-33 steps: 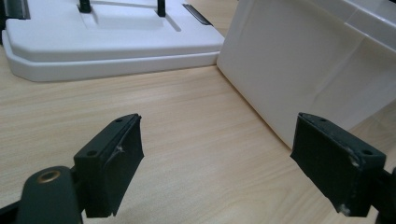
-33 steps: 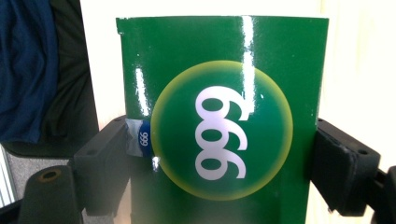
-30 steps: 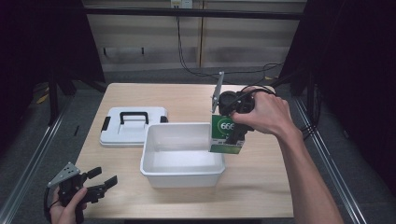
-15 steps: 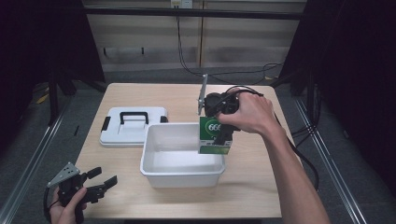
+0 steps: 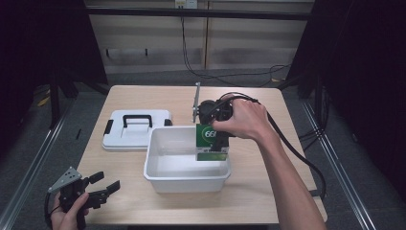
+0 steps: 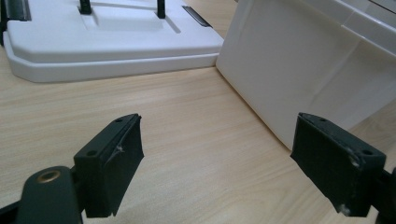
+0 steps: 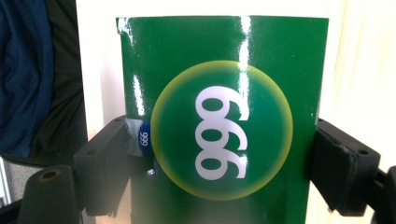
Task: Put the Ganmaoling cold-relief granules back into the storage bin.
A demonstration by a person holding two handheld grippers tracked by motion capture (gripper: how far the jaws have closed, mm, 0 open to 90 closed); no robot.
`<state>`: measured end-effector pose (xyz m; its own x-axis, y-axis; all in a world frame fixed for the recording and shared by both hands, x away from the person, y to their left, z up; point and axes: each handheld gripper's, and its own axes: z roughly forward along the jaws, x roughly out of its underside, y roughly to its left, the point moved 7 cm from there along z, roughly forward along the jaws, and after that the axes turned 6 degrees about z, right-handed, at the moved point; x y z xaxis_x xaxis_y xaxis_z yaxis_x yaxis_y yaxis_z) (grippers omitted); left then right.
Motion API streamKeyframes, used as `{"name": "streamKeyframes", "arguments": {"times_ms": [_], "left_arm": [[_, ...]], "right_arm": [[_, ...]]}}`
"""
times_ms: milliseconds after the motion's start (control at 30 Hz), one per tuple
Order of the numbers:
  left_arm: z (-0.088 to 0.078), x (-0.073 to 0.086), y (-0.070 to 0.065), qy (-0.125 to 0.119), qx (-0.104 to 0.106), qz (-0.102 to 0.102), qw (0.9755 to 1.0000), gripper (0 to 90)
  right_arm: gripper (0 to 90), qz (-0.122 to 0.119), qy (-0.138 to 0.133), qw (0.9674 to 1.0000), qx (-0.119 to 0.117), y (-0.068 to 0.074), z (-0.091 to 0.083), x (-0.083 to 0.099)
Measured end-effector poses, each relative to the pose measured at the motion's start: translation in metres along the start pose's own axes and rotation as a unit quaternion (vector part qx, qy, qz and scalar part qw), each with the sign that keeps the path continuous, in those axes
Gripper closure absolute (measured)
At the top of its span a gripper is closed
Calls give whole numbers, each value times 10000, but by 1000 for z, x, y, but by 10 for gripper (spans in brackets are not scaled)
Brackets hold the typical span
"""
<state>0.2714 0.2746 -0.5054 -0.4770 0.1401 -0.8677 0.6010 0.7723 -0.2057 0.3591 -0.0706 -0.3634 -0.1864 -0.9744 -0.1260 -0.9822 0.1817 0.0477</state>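
A green box [image 5: 211,143] marked 666 hangs upright over the right part of the white tub [image 5: 158,177], its lower end inside the rim. My right gripper [image 5: 214,137] is shut on the green box [image 7: 219,135], one black pad on each side of it. My left gripper [image 5: 106,186] is open near the table's front left corner, held by a hand. In the left gripper view its fingers [image 6: 112,163] stand wide apart over bare wood, with the white tub's wall [image 6: 299,65] just ahead to the right.
A white lid with a black handle [image 5: 135,128] lies flat left of the tub; the same lid [image 6: 102,37] lies ahead of my left gripper. A black cable [image 5: 297,153] trails from the right gripper off the table's right side. Metal rails run along both sides.
My right gripper has carried the green box leftward and lower, from the tub's right edge to over its inside. The left gripper has stayed put.
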Motion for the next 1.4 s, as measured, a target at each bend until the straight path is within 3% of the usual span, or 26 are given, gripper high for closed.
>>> {"name": "streamKeyframes", "arguments": {"times_ms": [467,733,867,1000,1167,1400], "left_arm": [[-1,-1,-1,-11,10,32,10000,161],[0,0,-1,-10,12,15,10000,161],[-1,0,-1,-19,6,-23,10000,161],[-1,-1,-1,-16,10,-4,10000,161],[-1,-1,0,-36,7,1,10000,161],[-1,-1,0,-37,11,-25,10000,161]], "right_arm": [[160,-72,74,9999,-51,-1,21,-9],[160,-40,134,9998,-115,-5,39,-1],[160,89,171,9997,-131,-7,44,3],[160,46,118,9998,-170,-8,52,5],[159,-20,261,9996,-136,-7,61,4],[158,9,95,9998,-195,-10,77,7]]}}
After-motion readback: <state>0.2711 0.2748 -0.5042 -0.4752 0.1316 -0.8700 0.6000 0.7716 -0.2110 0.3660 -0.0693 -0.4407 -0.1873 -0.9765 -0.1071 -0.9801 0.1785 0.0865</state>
